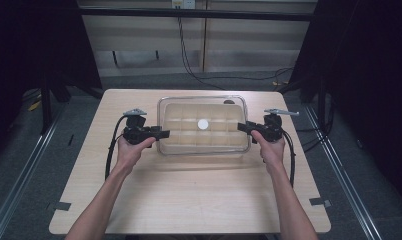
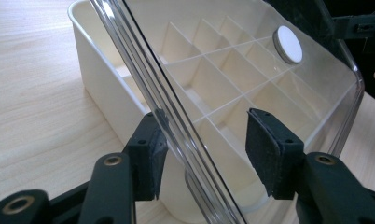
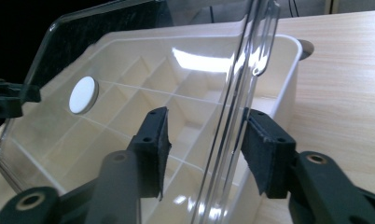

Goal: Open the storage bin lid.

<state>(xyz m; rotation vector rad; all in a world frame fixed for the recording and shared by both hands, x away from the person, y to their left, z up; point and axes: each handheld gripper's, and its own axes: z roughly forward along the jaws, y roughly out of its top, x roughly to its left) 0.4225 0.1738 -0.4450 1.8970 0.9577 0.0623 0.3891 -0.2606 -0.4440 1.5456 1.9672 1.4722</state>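
High view: lid (image 1: 203, 125) edges | left gripper (image 1: 161, 134), right gripper (image 1: 242, 127) straddle, unclamped

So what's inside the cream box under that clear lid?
Through the clear plastic lid, the cream divided plastic box shows a grid of compartments, all apparently empty. The white round disc sits on the lid itself. Glare hides some compartment floors.
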